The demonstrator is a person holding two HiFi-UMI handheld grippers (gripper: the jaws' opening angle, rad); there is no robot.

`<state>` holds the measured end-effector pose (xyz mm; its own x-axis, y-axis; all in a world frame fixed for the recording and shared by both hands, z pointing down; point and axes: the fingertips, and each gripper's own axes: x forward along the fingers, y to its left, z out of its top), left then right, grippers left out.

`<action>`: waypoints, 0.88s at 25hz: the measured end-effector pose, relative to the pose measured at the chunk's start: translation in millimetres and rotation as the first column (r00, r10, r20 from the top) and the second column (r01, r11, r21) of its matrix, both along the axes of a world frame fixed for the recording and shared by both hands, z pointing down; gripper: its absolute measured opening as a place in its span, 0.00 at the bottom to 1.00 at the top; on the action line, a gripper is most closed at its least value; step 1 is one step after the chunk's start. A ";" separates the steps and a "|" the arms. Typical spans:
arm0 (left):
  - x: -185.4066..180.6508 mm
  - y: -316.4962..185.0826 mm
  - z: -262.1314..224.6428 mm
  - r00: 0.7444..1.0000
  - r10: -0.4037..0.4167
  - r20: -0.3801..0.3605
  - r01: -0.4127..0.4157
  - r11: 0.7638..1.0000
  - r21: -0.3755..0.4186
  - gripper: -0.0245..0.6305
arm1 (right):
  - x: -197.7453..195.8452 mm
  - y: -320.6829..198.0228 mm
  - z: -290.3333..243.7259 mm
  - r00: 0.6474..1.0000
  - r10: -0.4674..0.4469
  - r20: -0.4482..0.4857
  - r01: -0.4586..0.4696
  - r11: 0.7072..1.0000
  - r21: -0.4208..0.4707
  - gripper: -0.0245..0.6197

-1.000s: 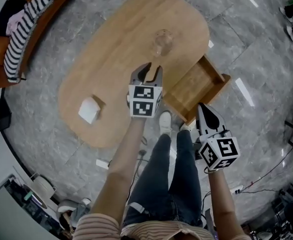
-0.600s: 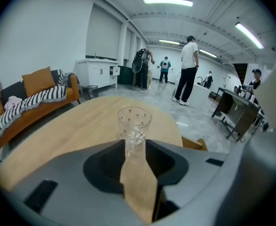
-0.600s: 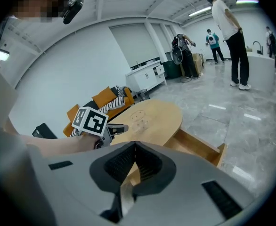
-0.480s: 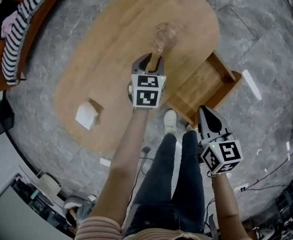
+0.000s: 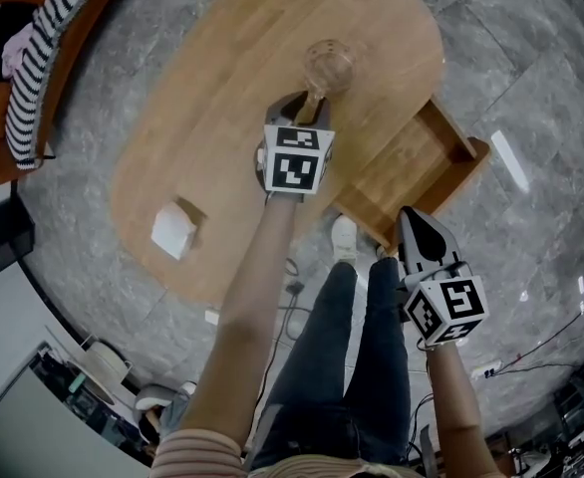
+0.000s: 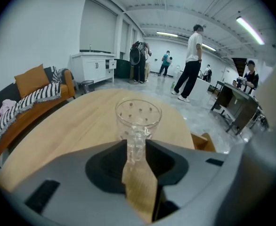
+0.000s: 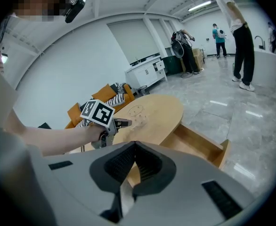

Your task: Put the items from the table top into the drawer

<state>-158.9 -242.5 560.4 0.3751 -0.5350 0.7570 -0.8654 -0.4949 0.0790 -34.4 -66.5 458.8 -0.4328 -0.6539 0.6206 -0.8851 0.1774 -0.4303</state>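
**A:** How do the jaws of the left gripper (image 6: 137, 147) stand?

**B:** Apart, with nothing pressed between them. The glass (image 6: 138, 119) stands upright just ahead of the tips, lined up with the gap, and its lower part shows through the opening.

**A:** How is the glass likely to handle?

**B:** It is clear, stiff and probably light, but smooth and breakable. A hard squeeze or a knock against the drawer (image 5: 397, 172) could chip it, and slick walls may slip in a loose grip. The safest hold looks to be low on the body, where it narrows, with the jaws level and the glass kept upright.

**A:** Where does it sit on the worktop (image 5: 222, 118)?

**B:** Toward the far end, on the side where the open, empty drawer sticks out from the right edge.

**A:** And the right gripper (image 7: 134, 145)?

**B:** Its jaws are together and hold nothing. It hangs off the worktop by the drawer's near corner. A small white box (image 5: 174, 229) lies by the near left edge, well apart from both.
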 end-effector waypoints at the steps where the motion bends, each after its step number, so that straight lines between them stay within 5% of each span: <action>1: 0.9 -2.5 0.9 1.000 0.003 0.006 -0.003 1.000 -0.004 0.21 | 1.6 -0.7 0.9 1.000 0.001 0.001 -0.001 1.000 -0.001 0.05; 12: 8.9 -12.7 8.7 0.996 0.065 0.055 -0.060 0.994 -0.094 0.19 | 6.8 0.2 7.3 1.000 0.017 0.019 -0.016 1.000 -0.025 0.05; 22: 8.4 -13.7 9.3 0.993 0.081 0.080 -0.076 0.995 -0.064 0.13 | 6.1 3.9 13.8 1.000 0.015 0.022 -0.014 0.999 -0.045 0.05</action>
<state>-150.4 -256.1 569.7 0.3494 -0.4584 0.8172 -0.8286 -0.5583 0.0411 -28.3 -62.6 472.6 -0.4376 -0.6319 0.6397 -0.8774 0.1443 -0.4576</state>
